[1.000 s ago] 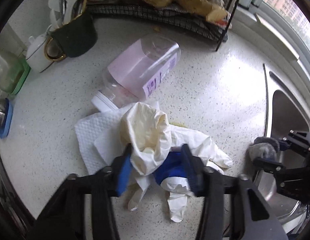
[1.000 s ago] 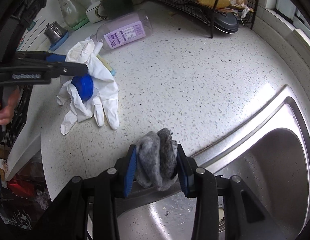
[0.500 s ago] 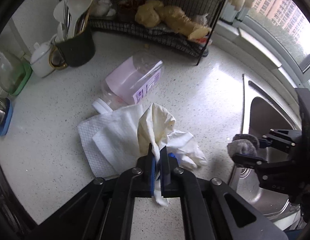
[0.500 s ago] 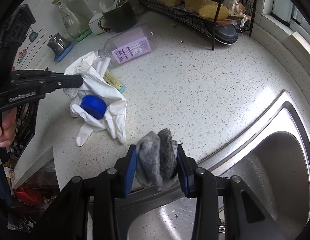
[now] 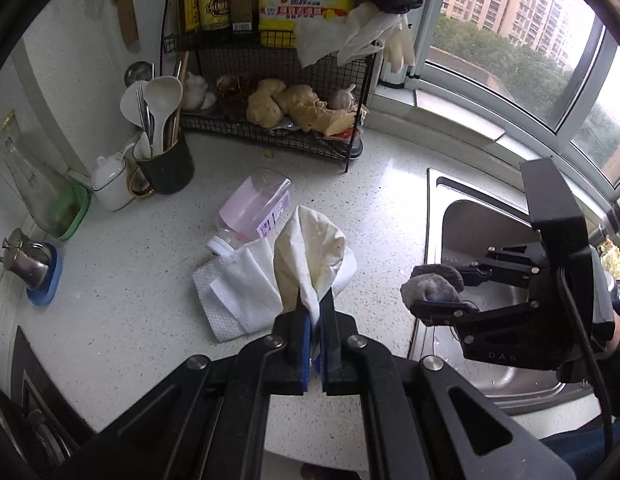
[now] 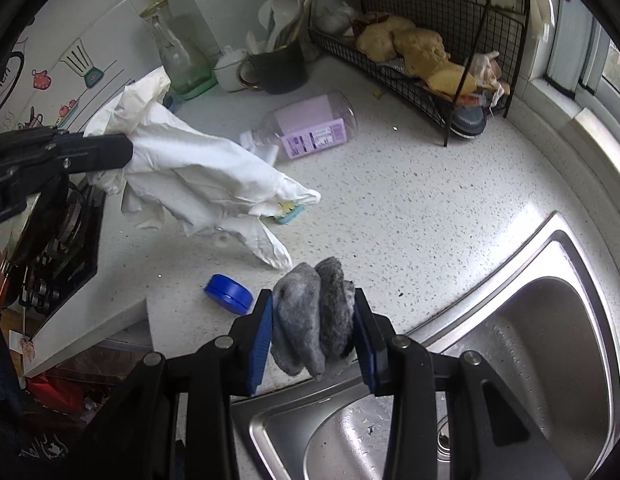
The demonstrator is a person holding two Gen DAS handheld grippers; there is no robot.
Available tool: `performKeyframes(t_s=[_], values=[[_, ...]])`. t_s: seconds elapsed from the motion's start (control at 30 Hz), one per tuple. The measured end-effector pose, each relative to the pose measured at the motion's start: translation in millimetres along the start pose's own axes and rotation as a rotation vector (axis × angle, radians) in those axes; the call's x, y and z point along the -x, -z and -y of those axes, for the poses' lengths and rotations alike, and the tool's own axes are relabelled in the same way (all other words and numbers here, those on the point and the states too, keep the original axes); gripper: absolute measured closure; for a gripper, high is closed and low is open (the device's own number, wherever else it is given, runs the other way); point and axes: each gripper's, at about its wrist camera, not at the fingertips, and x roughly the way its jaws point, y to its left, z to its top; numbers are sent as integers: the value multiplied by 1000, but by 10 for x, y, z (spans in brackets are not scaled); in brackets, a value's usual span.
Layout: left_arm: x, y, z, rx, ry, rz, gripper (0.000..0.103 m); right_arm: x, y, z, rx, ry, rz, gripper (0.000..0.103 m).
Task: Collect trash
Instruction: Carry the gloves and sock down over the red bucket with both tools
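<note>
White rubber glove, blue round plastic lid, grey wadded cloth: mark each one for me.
White rubber glove (image 6: pixel 197 176), right wrist view: on its crumpled palm.
Blue round plastic lid (image 6: pixel 228 293), right wrist view: on its flat top.
Grey wadded cloth (image 6: pixel 312 314), right wrist view: on the middle fold.

Two wrist-mounted fisheye cameras look steeply down along their own fingers at a speckled kitchen counter (image 5: pixel 109 320). The left view faces the wire rack (image 5: pixel 269 136) and window; the right view, close above the sink (image 6: pixel 550 340), faces the tiled wall. Both share the fallen bottle (image 6: pixel 310 128), the rack and the sink, and each catches the other gripper, its edges possibly distorted.
</note>
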Motion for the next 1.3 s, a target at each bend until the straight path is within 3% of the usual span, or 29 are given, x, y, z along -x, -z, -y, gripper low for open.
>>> performKeyframes(t_s=[0.37, 0.77, 1.13, 1.3], values=[[601, 604, -37, -62, 39, 43, 100, 481, 286, -503, -21, 72, 80, 68], [1171, 1391, 72, -144, 110, 72, 100, 735, 890, -1227, -91, 136, 122, 68], [1374, 2183, 119, -204, 169, 23, 100, 696, 1457, -1828, -180, 173, 108, 68], [1282, 2511, 95, -183, 189, -41, 100, 558, 1651, -2022, -203, 173, 77, 68]])
